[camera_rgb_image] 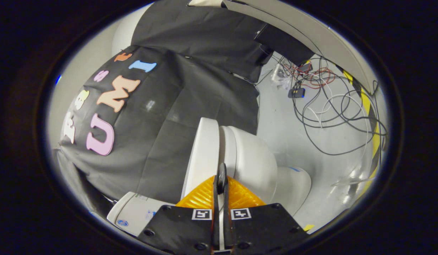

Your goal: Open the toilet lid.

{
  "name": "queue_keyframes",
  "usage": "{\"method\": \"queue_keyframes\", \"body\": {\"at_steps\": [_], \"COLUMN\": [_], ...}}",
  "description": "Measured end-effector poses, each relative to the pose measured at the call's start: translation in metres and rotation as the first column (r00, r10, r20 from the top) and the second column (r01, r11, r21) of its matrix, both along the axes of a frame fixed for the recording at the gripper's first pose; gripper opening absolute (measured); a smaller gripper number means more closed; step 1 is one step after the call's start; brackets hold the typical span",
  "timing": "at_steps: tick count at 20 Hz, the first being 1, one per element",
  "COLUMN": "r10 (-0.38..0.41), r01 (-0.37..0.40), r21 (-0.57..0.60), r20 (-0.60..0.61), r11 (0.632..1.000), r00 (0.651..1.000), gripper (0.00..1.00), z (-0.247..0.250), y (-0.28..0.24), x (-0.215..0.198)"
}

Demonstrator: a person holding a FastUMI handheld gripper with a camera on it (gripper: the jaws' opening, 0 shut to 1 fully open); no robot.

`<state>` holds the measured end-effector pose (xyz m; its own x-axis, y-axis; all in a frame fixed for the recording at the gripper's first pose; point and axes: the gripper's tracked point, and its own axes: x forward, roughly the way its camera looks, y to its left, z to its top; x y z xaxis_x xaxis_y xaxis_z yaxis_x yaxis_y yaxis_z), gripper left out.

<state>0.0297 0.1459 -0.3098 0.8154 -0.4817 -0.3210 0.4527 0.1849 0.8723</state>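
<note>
White toilet lid (204, 156) edge pinched between fingers (221, 184), contact partly hidden.

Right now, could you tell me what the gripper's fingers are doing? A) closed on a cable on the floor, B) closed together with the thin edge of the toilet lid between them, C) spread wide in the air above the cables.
B: the gripper is closed, both fingers pressing on the thin edge of the toilet lid, beside the toilet bowl; the cables lie on the floor beyond.

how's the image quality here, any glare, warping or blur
Gripper view: strong fisheye warp, bending the toilet lid and the cables; glare patches on the glossy floor and a faint sheen on the black cloth; focus is fairly sharp, with the gripper closed on the lid's edge.
</note>
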Motion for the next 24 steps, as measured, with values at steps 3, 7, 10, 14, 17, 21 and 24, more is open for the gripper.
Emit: {"method": "queue_keyframes", "body": {"at_steps": [3,7,10,14,17,21,24], "r10": [0.018,0.044,0.077,0.109,0.131,0.156,0.175], "r01": [-0.02,-0.052,-0.095,-0.128,-0.143,-0.168,-0.202], "r21": [-0.062,-0.15,-0.207,-0.284,-0.367,-0.46,-0.501], "r20": [-0.039,-0.054,-0.092,-0.081,-0.057,-0.064,-0.1], "r11": [0.998,0.987,0.974,0.95,0.919,0.872,0.842], "r00": [0.999,0.998,0.993,0.991,0.99,0.986,0.979], "gripper": [0.04,0.05,0.04,0.04,0.03,0.03,0.03], "z": [0.013,0.043,0.061,0.093,0.126,0.163,0.173], "y": [0.001,0.003,0.004,0.011,0.021,0.038,0.045], "x": [0.001,0.005,0.009,0.013,0.022,0.034,0.037]}}
